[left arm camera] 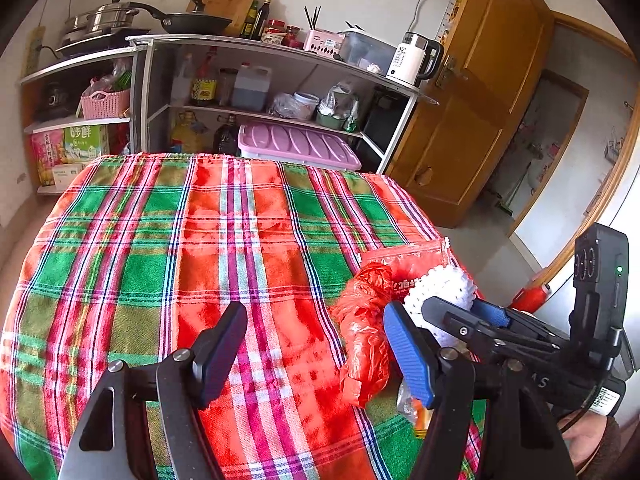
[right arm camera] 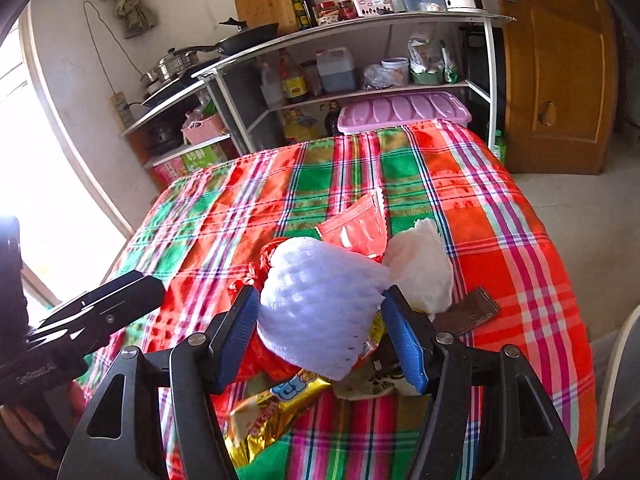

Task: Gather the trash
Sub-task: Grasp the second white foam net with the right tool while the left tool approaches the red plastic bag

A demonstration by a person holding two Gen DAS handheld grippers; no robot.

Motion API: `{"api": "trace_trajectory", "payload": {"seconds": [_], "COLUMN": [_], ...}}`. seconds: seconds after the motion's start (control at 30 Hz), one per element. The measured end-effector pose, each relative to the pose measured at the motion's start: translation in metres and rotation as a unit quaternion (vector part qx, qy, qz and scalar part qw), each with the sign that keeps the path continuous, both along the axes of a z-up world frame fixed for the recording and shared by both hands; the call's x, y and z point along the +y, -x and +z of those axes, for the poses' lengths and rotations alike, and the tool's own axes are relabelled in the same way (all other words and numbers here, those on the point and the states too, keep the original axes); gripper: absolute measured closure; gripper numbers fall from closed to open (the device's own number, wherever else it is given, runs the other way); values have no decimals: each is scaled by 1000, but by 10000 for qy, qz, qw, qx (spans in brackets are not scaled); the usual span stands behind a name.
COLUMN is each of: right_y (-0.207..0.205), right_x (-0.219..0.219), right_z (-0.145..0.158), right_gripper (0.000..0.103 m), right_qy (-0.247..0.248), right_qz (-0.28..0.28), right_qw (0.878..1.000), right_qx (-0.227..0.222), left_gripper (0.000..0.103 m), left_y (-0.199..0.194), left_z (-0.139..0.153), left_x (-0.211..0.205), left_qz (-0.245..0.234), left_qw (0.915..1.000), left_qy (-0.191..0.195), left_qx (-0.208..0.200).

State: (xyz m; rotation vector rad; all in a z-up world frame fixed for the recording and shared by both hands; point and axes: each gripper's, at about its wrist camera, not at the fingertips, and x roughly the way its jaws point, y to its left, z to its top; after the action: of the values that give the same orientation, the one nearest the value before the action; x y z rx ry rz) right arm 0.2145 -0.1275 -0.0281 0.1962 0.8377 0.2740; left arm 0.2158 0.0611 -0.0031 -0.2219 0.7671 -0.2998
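Nearest the right wrist camera, the right gripper [right arm camera: 320, 336] is being held wide apart, its blue pads [right arm camera: 406, 344] flanking a white foam fruit net [right arm camera: 320, 300]. The net is lying between the jaws, but whether the pads are pressing on it cannot be told; a small gap seems to be showing at the left pad, so the net is being judged as not yet gripped.

The trash is being kept in one heap at the near right part of the plaid tablecloth [right arm camera: 500, 216]. Under and around the net, a gold snack wrapper [right arm camera: 276, 408], a crumpled red plastic bag [left arm camera: 366, 328], a flat red packet [right arm camera: 356, 228], a white plastic bag [right arm camera: 420, 268] and a dark brown wrapper [right arm camera: 476, 308] are being seen, touching or overlapping.

In the left wrist view, the left gripper [left arm camera: 316, 352] is being held well open over bare cloth, just left of the red bag, with nothing between its jaws.

No bin or collecting bag is being shown in either view, so where the trash is to go cannot be told. The collecting is being judged as hardly begun: every visible piece is lying on the table, and each is left to be picked up, the foam net probably first.
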Motion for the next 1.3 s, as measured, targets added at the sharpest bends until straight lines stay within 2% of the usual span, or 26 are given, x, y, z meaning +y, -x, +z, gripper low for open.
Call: {"api": "trace_trajectory", "payload": {"seconds": [0.2, 0.3, 0.67, 0.77, 1.17, 1.3], "right_y": [0, 1, 5, 5, 3, 3], "right_x": [-6, -4, -9, -11, -18, -21], "right_z": [-3, -1, 4, 4, 6, 4], "right_gripper": [40, 51, 69, 70, 75, 76], "right_qy": [-45, 18, 126, 108, 68, 50], "right_qz": [-122, -133, -247, -264, -307, -338], "right_qw": [9999, 9999, 9996, 9995, 9994, 9993], "right_qx": [35, 12, -111, -113, -176, -163], "left_gripper": [32, 32, 30, 30, 30, 33], "left_y": [-6, -9, -27, -31, -49, -50], "left_z": [-5, -9, -25, -31, -50, -50], "left_x": [-8, -16, -35, -39, -54, -56], "left_qz": [-129, -297, -579, -566, -768, -739], "left_qw": [9999, 9994, 9975, 9975, 9947, 9953], "left_qy": [23, 109, 136, 39, 52, 43], "left_qx": [62, 119, 384, 429, 687, 628]}}
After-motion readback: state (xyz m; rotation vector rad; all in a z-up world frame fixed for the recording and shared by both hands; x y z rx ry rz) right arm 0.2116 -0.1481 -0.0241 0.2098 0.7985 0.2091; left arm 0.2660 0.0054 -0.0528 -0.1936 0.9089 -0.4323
